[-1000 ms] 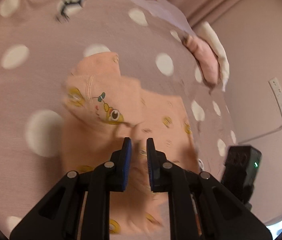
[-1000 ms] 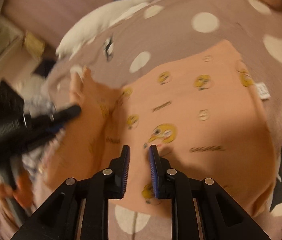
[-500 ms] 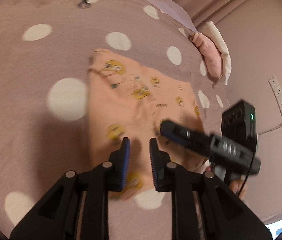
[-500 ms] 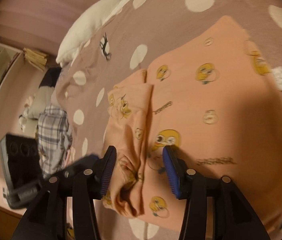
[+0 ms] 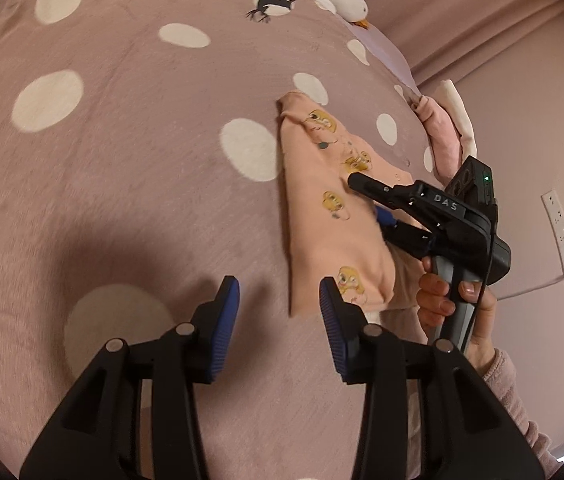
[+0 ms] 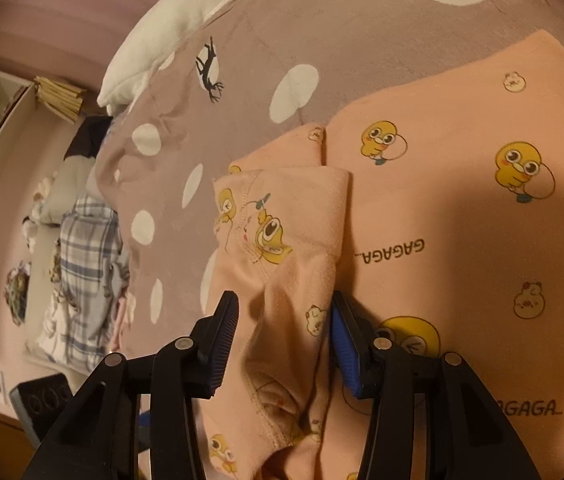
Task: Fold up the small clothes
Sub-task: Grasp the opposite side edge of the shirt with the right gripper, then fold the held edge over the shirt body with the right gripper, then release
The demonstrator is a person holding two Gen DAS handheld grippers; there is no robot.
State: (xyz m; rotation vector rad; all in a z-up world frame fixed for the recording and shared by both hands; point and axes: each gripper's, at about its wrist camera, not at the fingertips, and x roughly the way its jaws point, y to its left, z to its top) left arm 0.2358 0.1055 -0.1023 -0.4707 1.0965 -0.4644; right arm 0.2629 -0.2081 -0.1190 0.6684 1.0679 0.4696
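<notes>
My left gripper (image 5: 278, 300) hangs over the blanket (image 5: 122, 184). The little top (image 5: 322, 216) lies on the blanket, to its right. My right gripper (image 6: 282, 320) sits on the top, with a folded sleeve (image 6: 282, 240) between its fingers.

My left wrist camera sits behind my left gripper (image 5: 278, 298) and looks forward and steeply down along its fingers onto the dotted pink bedspread (image 5: 122, 184), from fairly high, so much of the bed shows. It faces toward the curtain (image 5: 462, 12) and the wall socket strip (image 5: 560, 236), and it takes in my right gripper (image 5: 366, 200) from the side. My right wrist camera sits behind my right gripper (image 6: 284, 322), tilted down too but much nearer the cloth, facing toward the white pillow (image 6: 178, 28) and the floor beyond the bed's edge. Both views share the peach duck-print garment (image 5: 330, 216) (image 6: 462, 208) and the deer print on the bedspread (image 5: 268, 2) (image 6: 208, 70).
</notes>
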